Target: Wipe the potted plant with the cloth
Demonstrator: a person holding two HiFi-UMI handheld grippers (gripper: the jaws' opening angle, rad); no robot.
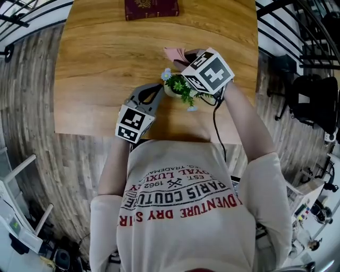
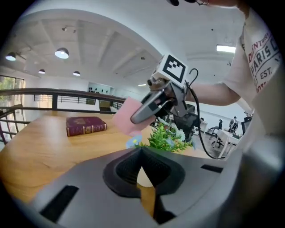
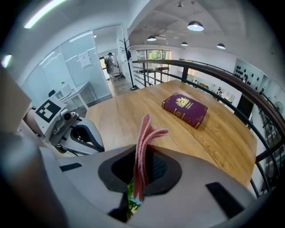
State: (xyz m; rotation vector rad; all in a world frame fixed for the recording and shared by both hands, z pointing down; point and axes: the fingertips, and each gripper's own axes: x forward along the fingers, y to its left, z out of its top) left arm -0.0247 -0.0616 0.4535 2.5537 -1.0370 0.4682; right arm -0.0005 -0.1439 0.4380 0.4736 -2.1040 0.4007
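Left gripper (image 2: 141,151): nearest to us. Its jaws are pressed together and we see nothing pinched between the pads.
Potted plant (image 1: 180,87): right at the left gripper's tips and just under the right gripper. It has bushy green leaves and small light-blue flowers.
Pot (image 2: 144,176): small and pale, showing through the gap below the left jaws. We cannot tell whether it rests on the table.
Right gripper (image 3: 139,167): just beyond and above the plant, tilted down, jaws clamped on the cloth.
Cloth (image 3: 144,142): pink, folded in several layers, standing up out of the right jaws. Its free end sits near a blue flower, and we cannot tell if they touch.
In the way: from the left gripper we see the right gripper's body crossing above the foliage. From the right gripper, the cloth hides all but a sliver of green.
Table (image 1: 101,58): light wood, under both tools.
Book (image 1: 151,8): dark red, closed, lying flat well beyond both grippers.
Railing (image 2: 53,91): dark, past the table.
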